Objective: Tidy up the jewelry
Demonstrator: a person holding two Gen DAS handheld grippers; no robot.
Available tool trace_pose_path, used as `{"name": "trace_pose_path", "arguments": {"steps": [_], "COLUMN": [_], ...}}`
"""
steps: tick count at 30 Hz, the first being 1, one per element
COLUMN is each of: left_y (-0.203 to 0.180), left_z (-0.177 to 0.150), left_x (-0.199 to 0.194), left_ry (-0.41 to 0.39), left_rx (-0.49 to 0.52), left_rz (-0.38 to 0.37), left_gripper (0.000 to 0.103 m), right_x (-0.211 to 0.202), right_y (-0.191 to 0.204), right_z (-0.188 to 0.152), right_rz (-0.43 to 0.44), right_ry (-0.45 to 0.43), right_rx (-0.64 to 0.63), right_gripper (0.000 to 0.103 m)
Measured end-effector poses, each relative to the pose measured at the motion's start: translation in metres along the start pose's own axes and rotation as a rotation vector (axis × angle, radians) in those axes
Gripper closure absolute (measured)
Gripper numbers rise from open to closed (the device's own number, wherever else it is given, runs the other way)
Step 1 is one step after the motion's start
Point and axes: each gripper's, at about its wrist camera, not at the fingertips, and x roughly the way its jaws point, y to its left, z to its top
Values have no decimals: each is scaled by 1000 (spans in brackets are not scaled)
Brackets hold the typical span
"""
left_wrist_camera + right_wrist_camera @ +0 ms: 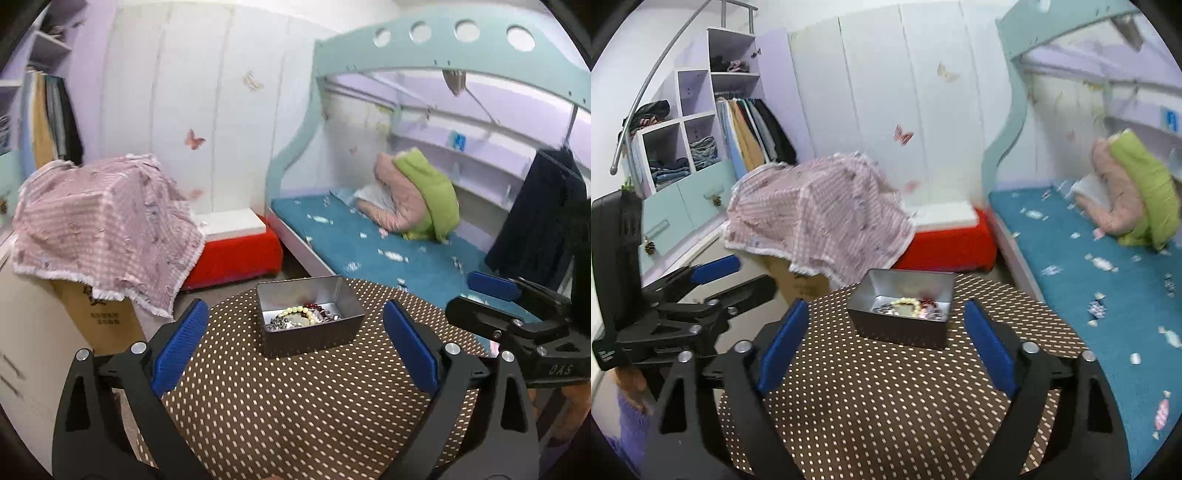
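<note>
We see the tin on the dotted tabletop, jewelry inside it. Left hand-held gripper and right hand-held gripper, both short of the tin, are spread wide, holding nothing.

White panelled wall at far centre, butterfly stickers on it. Right – teal bunk bed frame, blue patterned mattress, pink and green bedding piled at the far end. Left – open lilac shelving with folded clothes, hanging garments. Pink checked cloth over a cardboard box; red box beside it. Brown dotted bench nearest.
</note>
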Motion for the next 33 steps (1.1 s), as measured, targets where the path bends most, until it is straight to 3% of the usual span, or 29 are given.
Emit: {"name": "trace_pose_path", "arguments": {"steps": [15,26,33], "left_y": [-46,-65,-66], "left_z": [-34,-48,-51], "left_x": [-127,-164,-169], "left_ry": [-239,-383,-412], "left_rx": [41,72,82], "left_rz": [134,244,260], "left_gripper": [6,6,6], "right_x": [-84,-111,-116], "right_y": [60,71,74], "right_z": [-32,-42,-43], "right_rz": [-126,-145,-172], "right_ry": [-200,-284,-298], "right_rx": [-140,-161,-172], "right_gripper": [9,8,8]}}
